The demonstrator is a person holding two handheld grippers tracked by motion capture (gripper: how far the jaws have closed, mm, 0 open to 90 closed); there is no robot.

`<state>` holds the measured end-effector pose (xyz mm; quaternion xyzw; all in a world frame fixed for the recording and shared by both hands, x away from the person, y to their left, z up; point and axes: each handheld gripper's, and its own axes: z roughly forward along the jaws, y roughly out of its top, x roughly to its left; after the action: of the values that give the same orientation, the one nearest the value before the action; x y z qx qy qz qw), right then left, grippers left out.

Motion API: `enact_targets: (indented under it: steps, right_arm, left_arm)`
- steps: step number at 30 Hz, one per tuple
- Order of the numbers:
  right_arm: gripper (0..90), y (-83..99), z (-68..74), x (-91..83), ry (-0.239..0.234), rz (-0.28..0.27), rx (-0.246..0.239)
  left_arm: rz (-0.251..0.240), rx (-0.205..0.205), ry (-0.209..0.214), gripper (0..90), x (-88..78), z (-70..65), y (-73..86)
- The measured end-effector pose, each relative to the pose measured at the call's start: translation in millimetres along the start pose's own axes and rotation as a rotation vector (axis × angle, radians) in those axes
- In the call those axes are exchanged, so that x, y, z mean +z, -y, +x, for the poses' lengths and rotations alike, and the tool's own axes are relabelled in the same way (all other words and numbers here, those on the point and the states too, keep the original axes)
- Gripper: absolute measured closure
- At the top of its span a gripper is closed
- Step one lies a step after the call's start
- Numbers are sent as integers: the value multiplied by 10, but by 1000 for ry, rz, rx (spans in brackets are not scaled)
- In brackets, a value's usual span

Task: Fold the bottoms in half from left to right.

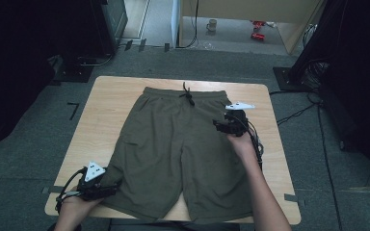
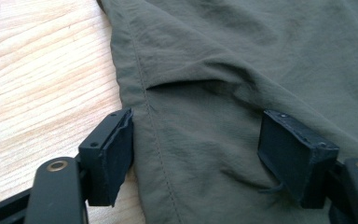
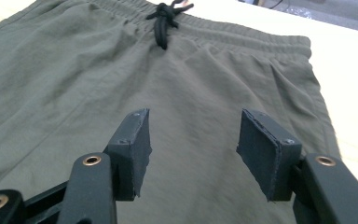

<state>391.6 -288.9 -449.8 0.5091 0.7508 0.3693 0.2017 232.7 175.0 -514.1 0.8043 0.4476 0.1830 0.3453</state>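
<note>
The green shorts (image 1: 183, 149) lay flat on the wooden bench (image 1: 101, 120), with the waist at the far side. The left hand-held gripper (image 2: 196, 154) sat at the side edge of one leg, its jaws apart around the cloth. The right hand-held gripper (image 3: 191, 149) hung over the shorts near the black drawstring (image 3: 163, 21), jaws apart and holding nothing.

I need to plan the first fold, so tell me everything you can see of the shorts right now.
The shorts are olive-green, of thin woven-looking fabric, spread flat and face up on the wooden table, waistband away from the person. The gathered elastic waistband carries a knotted black drawstring. Stitched side seams and light creases show. The left gripper straddles the outer edge of one leg near its hem, jaws apart, not pinching. The right gripper is over the opposite side below the waistband, also open.
</note>
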Motion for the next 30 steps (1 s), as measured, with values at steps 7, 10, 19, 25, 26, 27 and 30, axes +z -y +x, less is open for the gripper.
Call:
enact_targets:
  steps: [7, 10, 19, 25, 26, 27, 30]
  right_arm:
    - [382, -116, 131, 116, -20, 22, 20]
    - [370, -171, 194, 139, -28, 16, 20]
    - [294, -308, 398, 258, -42, 41, -23]
    - [253, -401, 559, 404, -45, 54, -35]
    - [256, -417, 580, 421, -51, 57, -36]
    - [256, -417, 580, 421, -51, 57, -36]
    - [309, -473, 665, 460, -58, 29, -47]
  left_arm:
    - [-11, 9, -1, 260, 14, 7, 7]
    - [-18, 12, -1, 246, 24, 9, 11]
    - [-33, 11, -3, 236, 32, 26, 24]
    - [-13, 7, -9, 124, 46, 17, 22]
    - [-13, 7, -9, 119, 46, 18, 22]
    - [-13, 7, -9, 119, 46, 18, 22]
    - [-14, 6, -10, 119, 47, 16, 22]
